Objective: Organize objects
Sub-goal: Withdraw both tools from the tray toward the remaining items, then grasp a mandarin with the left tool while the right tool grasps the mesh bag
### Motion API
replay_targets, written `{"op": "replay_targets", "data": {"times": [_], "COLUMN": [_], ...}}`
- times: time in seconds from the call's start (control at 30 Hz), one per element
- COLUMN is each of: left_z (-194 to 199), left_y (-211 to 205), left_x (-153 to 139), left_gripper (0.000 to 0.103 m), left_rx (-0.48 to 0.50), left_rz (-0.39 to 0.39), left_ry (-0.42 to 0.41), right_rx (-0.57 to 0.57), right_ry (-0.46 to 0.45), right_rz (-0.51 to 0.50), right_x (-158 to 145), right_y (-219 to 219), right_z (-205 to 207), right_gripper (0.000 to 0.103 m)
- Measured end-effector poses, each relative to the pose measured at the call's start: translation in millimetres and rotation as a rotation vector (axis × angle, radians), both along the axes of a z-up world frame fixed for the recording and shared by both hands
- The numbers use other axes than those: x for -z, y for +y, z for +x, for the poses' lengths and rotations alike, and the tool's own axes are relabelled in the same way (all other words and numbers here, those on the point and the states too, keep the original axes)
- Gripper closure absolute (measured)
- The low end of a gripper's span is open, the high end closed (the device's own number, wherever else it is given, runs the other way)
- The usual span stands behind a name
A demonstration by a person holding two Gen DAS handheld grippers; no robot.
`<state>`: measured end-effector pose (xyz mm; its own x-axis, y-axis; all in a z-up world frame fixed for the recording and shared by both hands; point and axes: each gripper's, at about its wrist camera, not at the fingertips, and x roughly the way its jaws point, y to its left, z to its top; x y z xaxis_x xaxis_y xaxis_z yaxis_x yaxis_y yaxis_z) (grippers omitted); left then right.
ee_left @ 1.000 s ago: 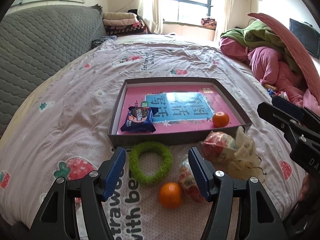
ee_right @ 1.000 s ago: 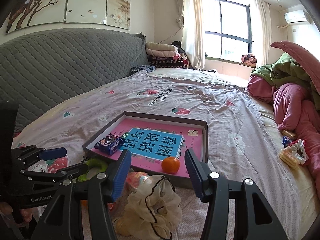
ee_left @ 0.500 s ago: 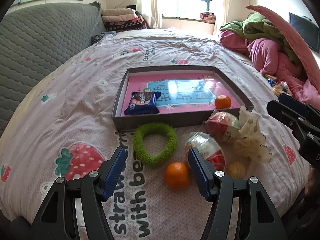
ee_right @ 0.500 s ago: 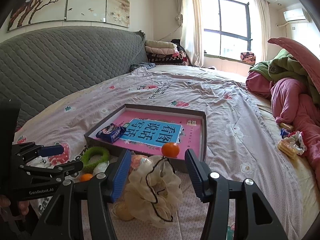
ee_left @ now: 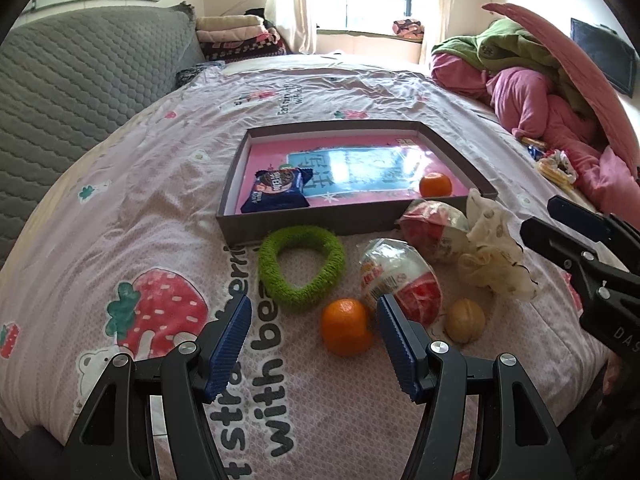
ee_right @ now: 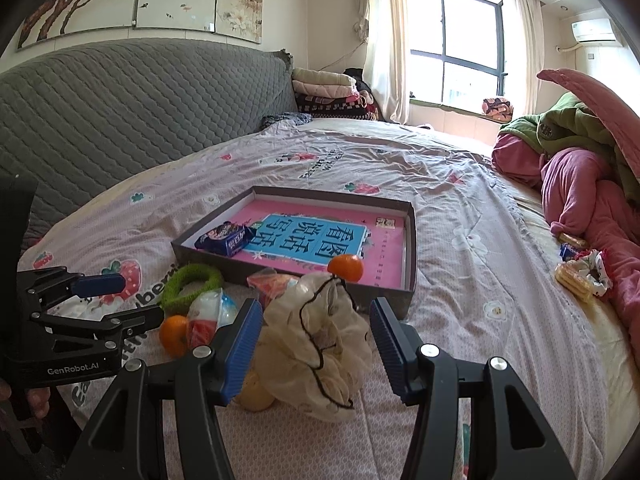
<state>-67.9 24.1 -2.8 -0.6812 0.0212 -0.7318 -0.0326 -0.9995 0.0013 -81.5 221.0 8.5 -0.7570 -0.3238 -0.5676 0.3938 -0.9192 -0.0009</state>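
A shallow grey box (ee_left: pixel 280 225) (ee_right: pixel 412 248) with a pink bottom lies on the bed and holds a blue biscuit pack (ee_left: pixel 278 190) (ee_right: pixel 226 237) and an orange (ee_left: pixel 435 185) (ee_right: pixel 346 267). In front of it lie a green fuzzy ring (ee_left: pixel 300 268) (ee_right: pixel 192 282), a second orange (ee_left: pixel 346 332) (ee_right: pixel 173 334), two red-and-white snack bags (ee_left: pixel 398 280) (ee_left: pixel 434 226), a walnut-like ball (ee_left: pixel 465 320) and a cream mesh scrunchie (ee_left: pixel 494 258) (ee_right: pixel 320 344). My left gripper (ee_left: pixel 314 320) hovers open just before the near orange. My right gripper (ee_right: pixel 316 320) is open, with the scrunchie lying between its fingers, untouched.
A grey quilted headboard (ee_right: pixel 120 108) runs along the left. Folded blankets (ee_right: pixel 332 92) are stacked by the window. Pink and green bedding (ee_left: pixel 540 88) is heaped on the right, with small wrapped snacks (ee_right: pixel 576 276) beside it. The bed's near edge is just below the grippers.
Both grippers have sunk toward the bed and drawn back, so the loose items now sit farther up the views. The walnut-like ball has come into sight. Both stay open.
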Motion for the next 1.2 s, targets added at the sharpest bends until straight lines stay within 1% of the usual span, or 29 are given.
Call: {"op": "replay_targets", "data": {"times": [0.4, 0.57, 0.7, 0.93, 1.2], "left_z": [5, 4, 2, 0, -8], "left_y": [0, 0, -1, 4, -1], "left_x": [14, 23, 25, 30, 36], "left_gripper": [0.036, 0.036, 0.036, 0.036, 0.036], "left_rx": [0.008, 0.007, 0.006, 0.022, 0.001], "left_rz": [0.007, -0.004, 0.017, 0.033, 0.062], "left_ry": [-0.048, -0.071, -0.08, -0.086, -0.101], "right_rx": [0.006, 0.001, -0.003, -0.009, -0.021], "right_ry": [-0.037, -0.057, -0.065, -0.088, -0.104], "right_rz": [0.016, 0.025, 0.037, 0.053, 0.074], "right_x": [11, 16, 19, 27, 35], "right_y": [2, 2, 1, -3, -8], "right_z": [7, 6, 5, 2, 0], "right_gripper": [0.047, 0.047, 0.047, 0.047, 0.047]}}
